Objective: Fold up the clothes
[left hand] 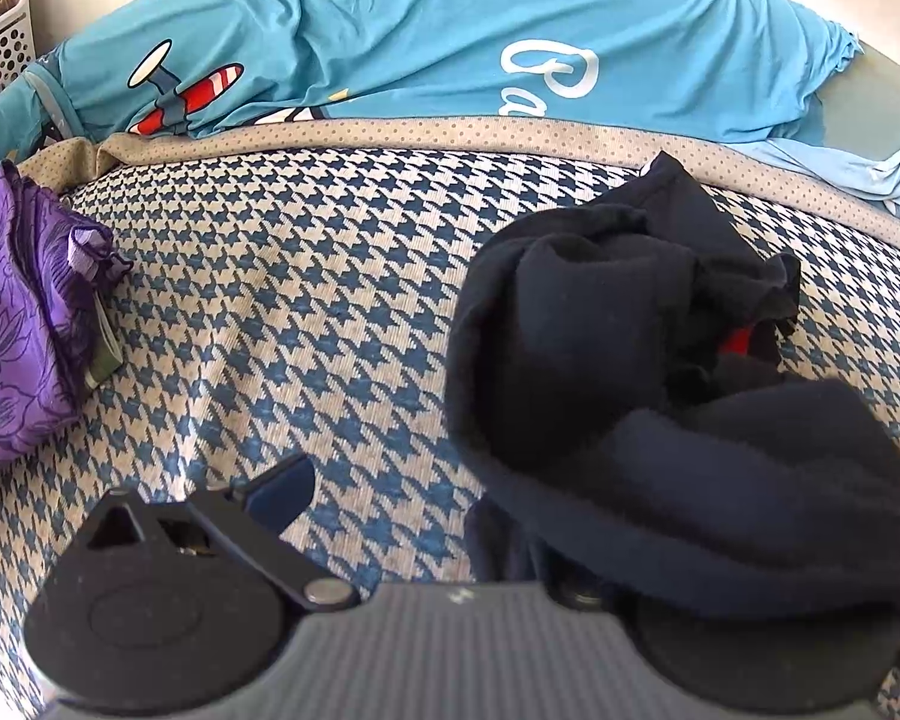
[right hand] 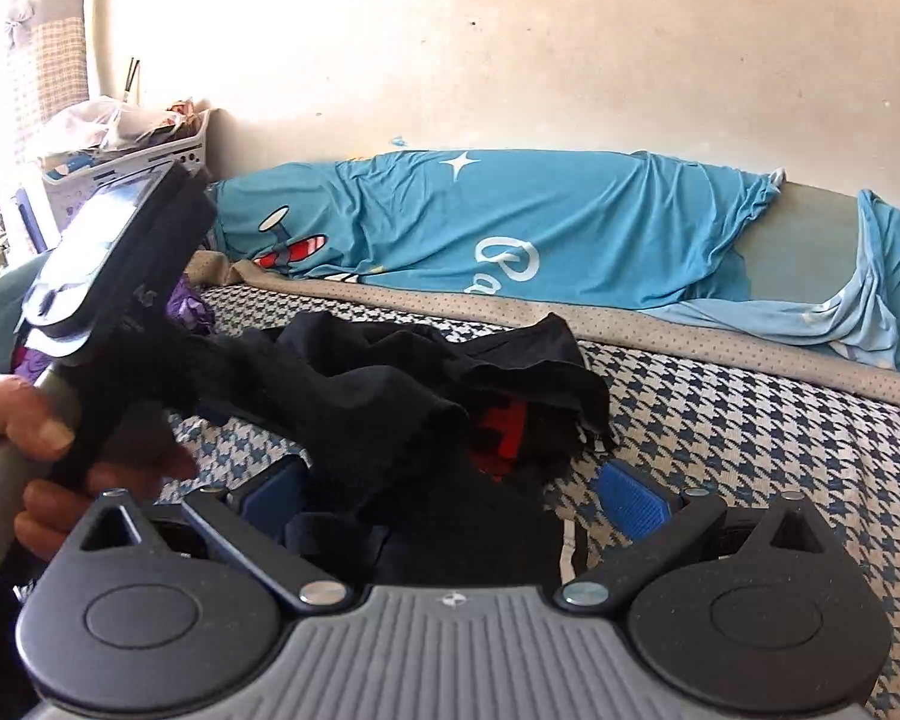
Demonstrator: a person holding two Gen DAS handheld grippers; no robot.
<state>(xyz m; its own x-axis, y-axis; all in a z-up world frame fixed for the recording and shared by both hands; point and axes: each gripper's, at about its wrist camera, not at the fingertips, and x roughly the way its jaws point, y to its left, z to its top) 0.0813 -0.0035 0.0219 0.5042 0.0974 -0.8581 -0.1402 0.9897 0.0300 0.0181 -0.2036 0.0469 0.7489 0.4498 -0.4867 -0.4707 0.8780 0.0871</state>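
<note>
My left gripper (right hand: 120,324) has the crumpled dark navy garment (right hand: 402,396) draped over its right finger; whether it pinches, I cannot tell. The garment lies bunched on the houndstooth bedcover (left hand: 282,300), running left to right. My right gripper (right hand: 450,492) gapes, released, cloth directly between its blue pads (right hand: 630,495), so it seems nearer.

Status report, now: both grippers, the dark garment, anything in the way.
Left hand-held gripper open, cloth draped over one finger. Right hand-held gripper open around dark garment, bunched, unfolded. Purple cloth off aside.
</note>
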